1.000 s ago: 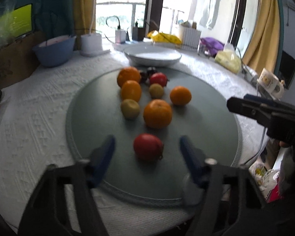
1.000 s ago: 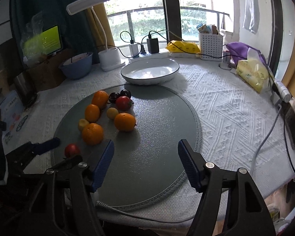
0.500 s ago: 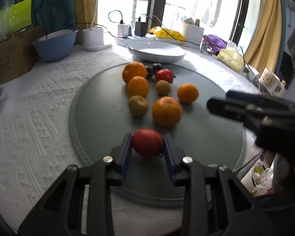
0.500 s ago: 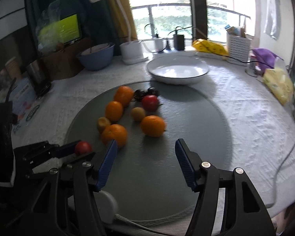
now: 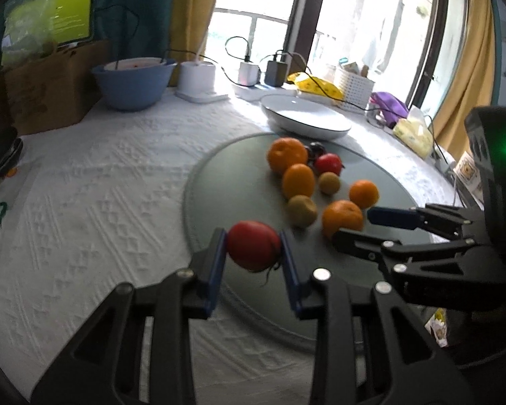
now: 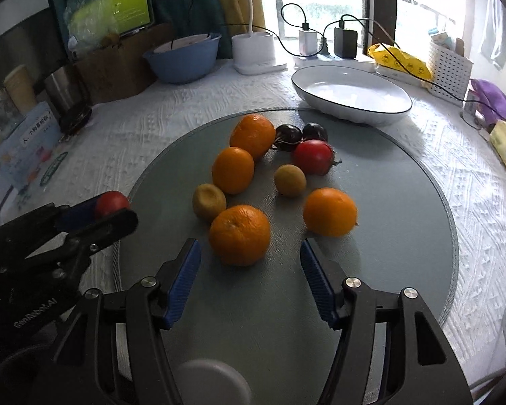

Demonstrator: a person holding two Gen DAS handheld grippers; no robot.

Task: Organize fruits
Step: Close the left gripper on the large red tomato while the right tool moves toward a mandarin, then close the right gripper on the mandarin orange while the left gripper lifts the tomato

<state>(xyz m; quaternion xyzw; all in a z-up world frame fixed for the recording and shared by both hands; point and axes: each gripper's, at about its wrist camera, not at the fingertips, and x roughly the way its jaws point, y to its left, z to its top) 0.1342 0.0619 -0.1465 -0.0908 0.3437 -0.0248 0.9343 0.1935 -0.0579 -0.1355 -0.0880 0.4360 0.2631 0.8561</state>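
covering most of the white textured tablecloth (image 6: 455, 175): a big round grey mat (image 6: 388, 236), with a white oval dish (image 6: 350, 96) touching its far edge and a blue bowl (image 6: 182, 57) well beyond. clustered on the mat's far half: four oranges, the nearest orange (image 6: 239, 234) just ahead of the right gripper (image 6: 249, 266), plus two small yellow-green fruits, a red tomato (image 6: 312, 157) and two dark plums (image 6: 300, 135) behind it. spread wide and empty, the right gripper's blue pads (image 6: 182, 276), either side of that nearest orange but short of touching it. clamped on a second red tomato (image 5: 253, 249), the left gripper (image 5: 253, 253), both pads pressed against its sides, holding it at the mat's near-left rim; whether lifted off the mat, hard to tell.
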